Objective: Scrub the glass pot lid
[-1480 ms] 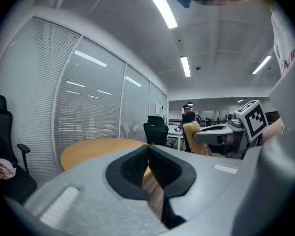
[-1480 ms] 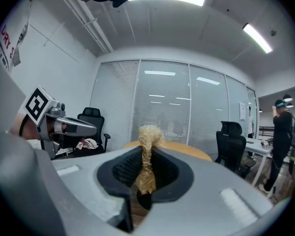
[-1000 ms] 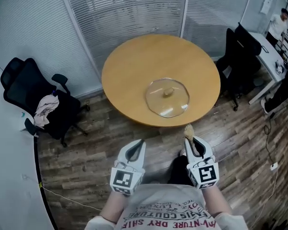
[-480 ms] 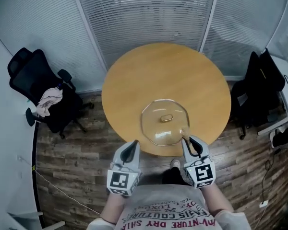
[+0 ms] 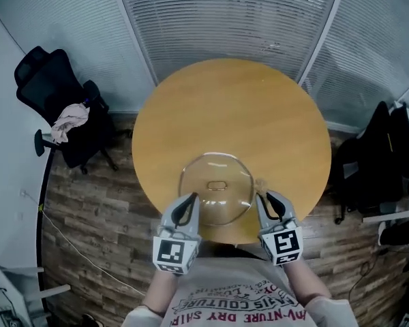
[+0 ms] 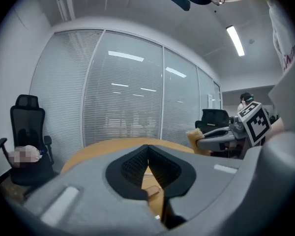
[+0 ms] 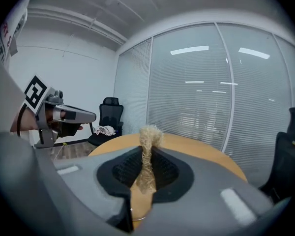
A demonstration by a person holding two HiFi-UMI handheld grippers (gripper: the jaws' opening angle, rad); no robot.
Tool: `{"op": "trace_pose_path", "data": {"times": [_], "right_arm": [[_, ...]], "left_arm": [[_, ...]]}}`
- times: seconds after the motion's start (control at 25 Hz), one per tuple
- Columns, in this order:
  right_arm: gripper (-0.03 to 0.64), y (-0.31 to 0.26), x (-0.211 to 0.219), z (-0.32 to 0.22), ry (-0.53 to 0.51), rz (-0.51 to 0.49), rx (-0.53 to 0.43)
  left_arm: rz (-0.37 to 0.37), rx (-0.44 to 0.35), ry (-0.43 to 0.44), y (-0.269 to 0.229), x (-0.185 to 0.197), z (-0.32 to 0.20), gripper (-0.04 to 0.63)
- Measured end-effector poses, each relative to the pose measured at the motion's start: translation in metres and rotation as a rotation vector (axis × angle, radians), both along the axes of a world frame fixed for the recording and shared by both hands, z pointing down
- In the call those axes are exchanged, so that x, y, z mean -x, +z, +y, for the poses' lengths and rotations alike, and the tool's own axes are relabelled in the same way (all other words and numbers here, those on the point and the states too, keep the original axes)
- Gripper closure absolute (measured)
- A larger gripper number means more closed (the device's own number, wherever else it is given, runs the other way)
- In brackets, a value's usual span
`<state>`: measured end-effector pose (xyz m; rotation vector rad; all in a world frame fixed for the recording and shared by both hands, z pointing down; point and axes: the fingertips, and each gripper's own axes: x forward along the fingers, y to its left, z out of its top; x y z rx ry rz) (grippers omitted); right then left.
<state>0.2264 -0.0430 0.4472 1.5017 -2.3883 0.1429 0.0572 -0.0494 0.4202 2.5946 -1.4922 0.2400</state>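
Your left claw (image 5: 189, 200) is pressed together on nothing, at the near-left rim of the glass pot lid (image 5: 216, 188). Your right claw (image 5: 266, 199) clamps a tan fibrous scrubber (image 7: 147, 156) just right of the lid, which lies flat on the round counter (image 5: 232, 107).

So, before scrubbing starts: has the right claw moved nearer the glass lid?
Yes. The right claw came forward from over the floor to the near edge of the round wooden table, beside the clear glass pot lid.
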Motion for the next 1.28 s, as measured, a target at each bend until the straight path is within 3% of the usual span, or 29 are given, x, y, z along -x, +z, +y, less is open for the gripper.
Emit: {"op": "trace_pose_path", "data": {"times": [0.32, 0.72, 1.28], "right_arm": [[0.565, 0.028, 0.02, -0.041, -0.076, -0.024, 0.074], [0.565, 0.064, 0.053, -0.084, -0.126, 0.052, 0.205], [0.565, 0.192, 0.076, -0.121, -0.229, 0.182, 0.599]], "left_arm": [[-0.017, 0.074, -0.117, 0.022, 0.031, -0.013, 0.588], [-0.025, 0.09, -0.162, 0.032, 0.067, -0.042, 0.588], [-0.024, 0.148, -0.165, 0.069, 0.087, -0.056, 0.588]]}}
